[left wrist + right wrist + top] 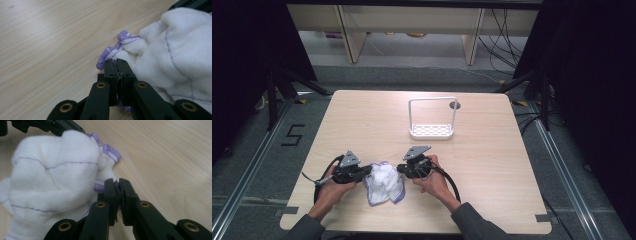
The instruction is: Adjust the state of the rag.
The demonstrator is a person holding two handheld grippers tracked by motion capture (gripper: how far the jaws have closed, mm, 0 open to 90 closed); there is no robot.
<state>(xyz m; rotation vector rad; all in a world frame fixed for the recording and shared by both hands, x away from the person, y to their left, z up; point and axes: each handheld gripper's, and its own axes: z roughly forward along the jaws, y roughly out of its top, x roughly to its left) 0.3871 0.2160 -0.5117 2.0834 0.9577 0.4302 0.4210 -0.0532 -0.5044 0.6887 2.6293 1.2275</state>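
The person has just taken hold of a crumpled white cloth (384, 183) with purple stitched edging, which lies bunched on the near part of the wooden table (492, 165), between the two hands. The left gripper (367, 171) has its jaws pinched together on the purple hem at one side of the bundle; in the left gripper view a sliver of fabric sits squeezed between the pads. The right gripper (402, 168) is clamped in the same way on the opposite hem, with a fold of the edging caught between its pads in the right gripper view. So the step in hand looks like the grasp itself, both corners secured and the cloth not yet lifted or spread. I judge the next move calls for raising both hands together and drawing them apart evenly, so the bundle opens without a hem slipping out. Farther back on the table stands a white rack (432, 120), a perforated tray with a tall wire loop over it; nothing rests in it or hangs from it.
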